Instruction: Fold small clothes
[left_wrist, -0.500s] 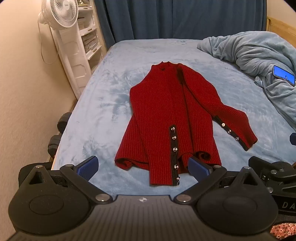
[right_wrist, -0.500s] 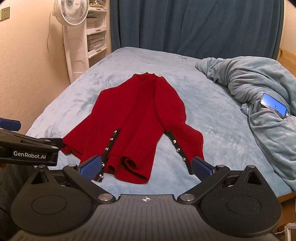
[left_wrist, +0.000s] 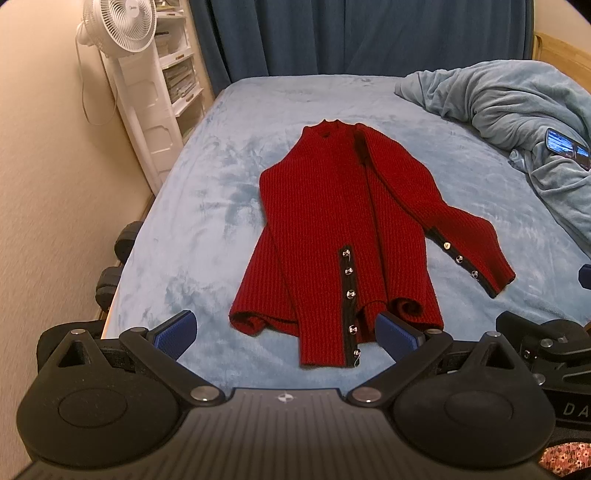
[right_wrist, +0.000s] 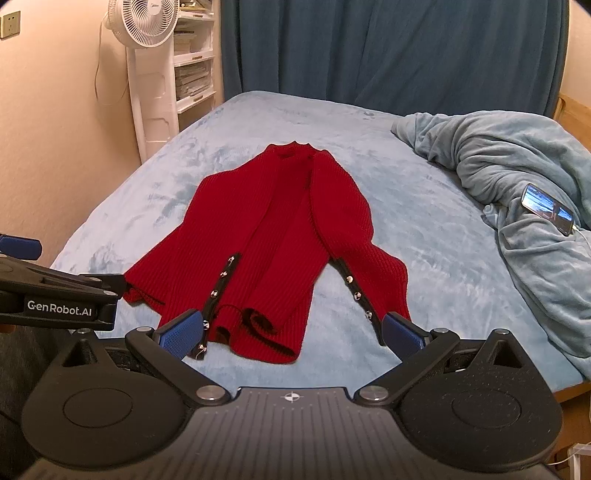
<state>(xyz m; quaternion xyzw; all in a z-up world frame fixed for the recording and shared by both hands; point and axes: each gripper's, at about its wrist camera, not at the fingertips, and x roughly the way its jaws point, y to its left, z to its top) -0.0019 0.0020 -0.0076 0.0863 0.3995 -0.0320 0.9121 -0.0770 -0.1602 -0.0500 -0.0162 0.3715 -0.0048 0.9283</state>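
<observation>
With both my left gripper (left_wrist: 286, 334) and right gripper (right_wrist: 291, 332) spread wide and empty above the red cardigan (left_wrist: 343, 236), I judge folding barely begun; next I must pinch its hem.

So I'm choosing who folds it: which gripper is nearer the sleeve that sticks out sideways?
Right. The right gripper has the sleeve ending at its right fingertip; the left gripper sits farther off, at the sweater's hem.

Bedroom with a blue-covered bed (right_wrist: 406, 229)
Dark blue curtains (right_wrist: 388, 48) hung behind; a white fan (right_wrist: 142, 18) and shelves (right_wrist: 194, 66) stood by the beige wall (right_wrist: 48, 122).
</observation>
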